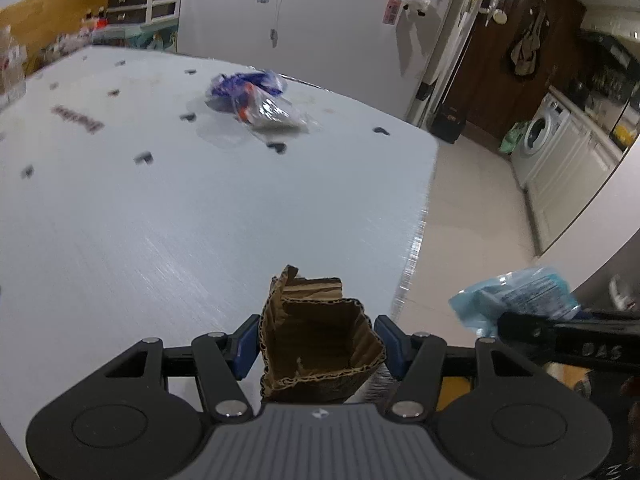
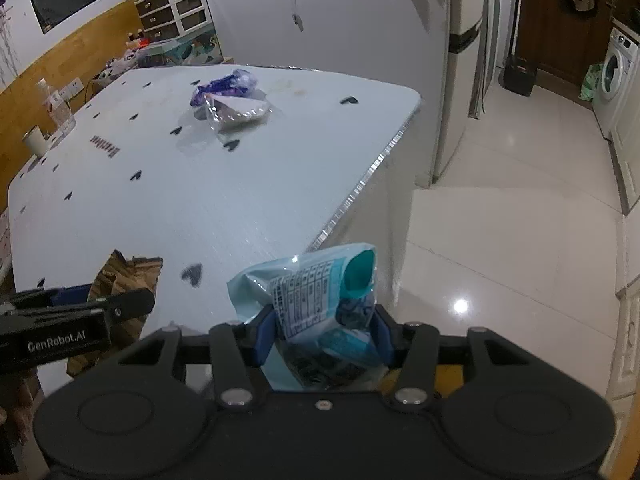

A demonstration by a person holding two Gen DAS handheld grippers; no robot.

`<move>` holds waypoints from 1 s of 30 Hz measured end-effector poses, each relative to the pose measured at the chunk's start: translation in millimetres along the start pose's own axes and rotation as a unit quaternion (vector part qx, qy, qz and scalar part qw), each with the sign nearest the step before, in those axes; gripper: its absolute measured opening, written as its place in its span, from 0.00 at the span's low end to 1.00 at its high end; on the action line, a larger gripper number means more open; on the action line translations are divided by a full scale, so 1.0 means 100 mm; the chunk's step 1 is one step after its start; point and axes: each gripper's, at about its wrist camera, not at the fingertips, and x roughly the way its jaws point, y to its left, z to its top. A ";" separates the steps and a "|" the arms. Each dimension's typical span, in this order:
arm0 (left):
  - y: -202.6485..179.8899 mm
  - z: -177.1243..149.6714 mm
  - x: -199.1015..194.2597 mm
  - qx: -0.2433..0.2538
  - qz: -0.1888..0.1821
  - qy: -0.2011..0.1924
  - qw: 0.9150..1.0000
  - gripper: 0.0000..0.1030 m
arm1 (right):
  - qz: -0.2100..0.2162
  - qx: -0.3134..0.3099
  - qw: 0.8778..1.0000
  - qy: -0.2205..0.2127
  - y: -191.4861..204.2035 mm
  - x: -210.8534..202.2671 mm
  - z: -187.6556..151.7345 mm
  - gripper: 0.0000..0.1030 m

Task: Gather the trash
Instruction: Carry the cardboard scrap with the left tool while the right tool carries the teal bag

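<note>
The left gripper (image 1: pixel 316 346) is clamped on a folded piece of corrugated cardboard (image 1: pixel 316 336), its blue pads pressing both sides; the cardboard stands lengthwise along the fingers, open end pointing forward over the near edge of the white table (image 1: pixel 160 220). The right gripper (image 2: pixel 322 336), jaws partway closed, grasps a light-blue plastic packet (image 2: pixel 316 292) that sticks up and forward just beyond the table's corner. A crumpled blue-and-clear wrapper (image 1: pixel 256 104) lies far across the tabletop.
</note>
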 end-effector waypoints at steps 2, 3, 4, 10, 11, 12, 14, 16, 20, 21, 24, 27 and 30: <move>-0.10 -0.09 -0.02 -0.009 -0.012 -0.002 1.000 0.59 | -0.004 0.002 1.000 0.000 -0.09 -0.06 -0.10 0.50; -0.17 -0.14 -0.03 -0.007 -0.017 -0.003 1.000 0.59 | -0.006 0.004 1.000 0.000 -0.13 -0.08 -0.14 0.50; -0.23 -0.19 -0.03 -0.005 -0.020 -0.003 1.000 0.59 | -0.010 0.007 1.000 0.000 -0.18 -0.10 -0.20 0.50; -0.54 -0.42 0.03 0.020 -0.035 0.008 0.999 0.59 | -0.030 0.026 0.999 0.014 -0.47 -0.17 -0.54 0.50; -0.58 -0.45 0.04 0.023 -0.038 0.009 0.999 0.59 | -0.035 0.029 0.999 0.019 -0.51 -0.17 -0.60 0.50; -0.63 -0.49 0.05 0.025 -0.043 0.012 0.999 0.59 | -0.040 0.033 0.998 0.025 -0.56 -0.17 -0.66 0.50; -0.73 -0.57 0.09 0.030 -0.054 0.019 0.998 0.59 | -0.046 0.043 0.997 0.038 -0.66 -0.15 -0.79 0.50; -0.84 -0.63 0.13 0.038 -0.067 0.026 0.997 0.59 | -0.051 0.050 0.996 0.048 -0.73 -0.13 -0.89 0.50; -1.01 -0.75 0.22 0.058 -0.081 0.042 0.994 0.59 | -0.060 0.064 0.994 0.068 -0.85 -0.09 -1.09 0.50; -1.03 -0.78 0.26 0.061 -0.083 0.048 0.994 0.59 | -0.061 0.067 0.993 0.070 -0.88 -0.08 -1.13 0.50; -1.09 -0.86 0.39 0.070 -0.084 0.061 0.992 0.59 | -0.066 0.082 0.992 0.074 -0.97 -0.05 -1.23 0.50; -1.11 -0.92 0.54 0.082 -0.084 0.076 0.990 0.59 | -0.074 0.102 0.989 0.074 -1.07 0.00 -1.33 0.50; -1.13 -0.98 0.70 0.098 -0.081 0.094 0.987 0.59 | -0.082 0.127 0.986 0.072 -1.19 0.04 -1.41 0.50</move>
